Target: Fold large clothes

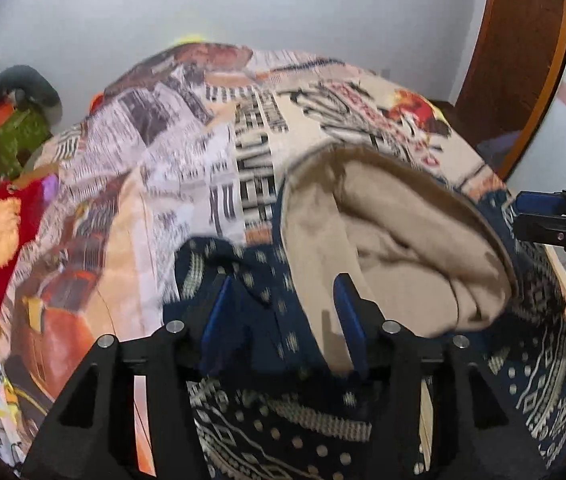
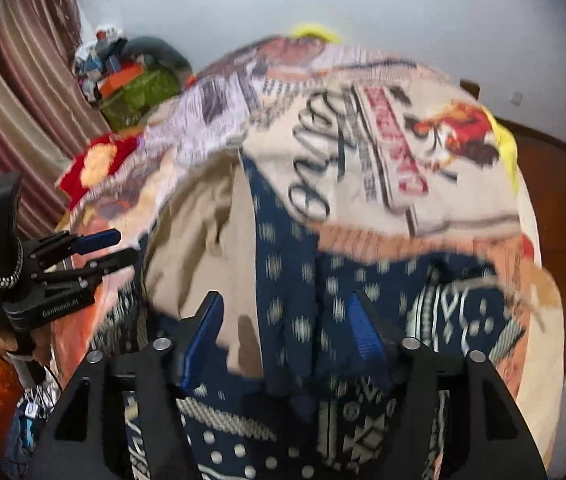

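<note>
Nearest the lens in both wrist views lies the navy patterned garment with cream geometric print and a tan fleece lining (image 1: 267, 432), spread on the bed over a cream bedspread printed with newsprint and orange pictures (image 1: 131, 184). Its tan-lined hood (image 1: 395, 232) sits open just beyond the left tongs (image 1: 283, 300), whose blue pads stand apart with navy cloth between them but not pinched. The right tongs (image 2: 283, 320) are likewise released, straddling a navy strip of the garment without pressing it. Each tool also shows at the edge of the other's view, level with it across the garment.

The garment rests loose on the bed, near edge toward the person, hood toward the far side. Judging by that, the fold is unfinished. The risk: with nothing gripped, the thick fleece may spring back or slump sideways. A careless re-grip could also catch the bedspread beneath, dragging it with the cloth and skewing the fold.
</note>
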{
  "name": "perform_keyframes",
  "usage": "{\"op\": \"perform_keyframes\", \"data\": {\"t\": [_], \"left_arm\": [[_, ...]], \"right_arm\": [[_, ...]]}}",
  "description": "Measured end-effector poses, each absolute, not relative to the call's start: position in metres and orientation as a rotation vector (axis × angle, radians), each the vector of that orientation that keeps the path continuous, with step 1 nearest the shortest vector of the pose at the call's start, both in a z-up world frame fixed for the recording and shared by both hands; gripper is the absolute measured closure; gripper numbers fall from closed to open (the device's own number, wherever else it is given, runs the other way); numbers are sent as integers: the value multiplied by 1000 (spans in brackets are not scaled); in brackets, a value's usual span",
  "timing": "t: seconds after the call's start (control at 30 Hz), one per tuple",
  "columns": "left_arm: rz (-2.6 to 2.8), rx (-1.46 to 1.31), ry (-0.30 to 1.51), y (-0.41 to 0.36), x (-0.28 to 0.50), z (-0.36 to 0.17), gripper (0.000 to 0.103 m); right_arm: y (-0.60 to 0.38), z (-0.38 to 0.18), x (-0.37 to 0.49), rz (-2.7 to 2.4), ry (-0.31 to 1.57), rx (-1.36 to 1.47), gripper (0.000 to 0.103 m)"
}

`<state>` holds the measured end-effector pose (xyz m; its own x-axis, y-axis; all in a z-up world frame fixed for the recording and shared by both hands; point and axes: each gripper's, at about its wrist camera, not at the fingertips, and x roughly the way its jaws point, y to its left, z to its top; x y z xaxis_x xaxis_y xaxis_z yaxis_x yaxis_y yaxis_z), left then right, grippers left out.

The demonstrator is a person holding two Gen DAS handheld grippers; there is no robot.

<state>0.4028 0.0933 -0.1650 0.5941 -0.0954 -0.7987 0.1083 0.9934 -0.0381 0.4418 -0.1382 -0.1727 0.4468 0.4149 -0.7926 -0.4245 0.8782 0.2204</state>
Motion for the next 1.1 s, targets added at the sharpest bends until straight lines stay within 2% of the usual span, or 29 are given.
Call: {"op": "perform_keyframes", "data": {"t": [0.13, 0.47, 0.5, 0.53, 0.57, 0.6, 0.63, 0.7, 0.83, 1.1], "left_arm": [[-109, -17, 927, 98, 426, -166, 43], [-148, -104, 1034, 97, 476, -215, 45], [-150, -109, 1032, 97, 477, -216, 51], [-160, -119, 1032, 97, 480, -217, 62], [-176, -135, 1038, 96, 482, -219, 69], [-185, -145, 1041, 96, 484, -218, 81], [-193, -157, 1043, 96, 486, -218, 89], [-198, -162, 1029, 95, 485, -212, 97], [-235, -173, 976, 96, 467, -187, 97], [-271, -111, 905, 90, 407, -140, 97]], "right_arm": [[-126, -171, 467, 522, 973, 9, 38], [-80, -217, 517, 546, 1063, 0, 39], [-78, -220, 520, 547, 1064, 2, 46], [-75, -223, 522, 555, 1065, 8, 58], [-74, -225, 523, 559, 1068, 10, 63], [-72, -226, 523, 561, 1068, 15, 70], [-71, -226, 523, 569, 1063, 18, 76], [-68, -223, 519, 584, 1043, 4, 84], [-69, -208, 502, 617, 1004, -17, 90], [-82, -166, 444, 667, 926, -20, 92]]}}
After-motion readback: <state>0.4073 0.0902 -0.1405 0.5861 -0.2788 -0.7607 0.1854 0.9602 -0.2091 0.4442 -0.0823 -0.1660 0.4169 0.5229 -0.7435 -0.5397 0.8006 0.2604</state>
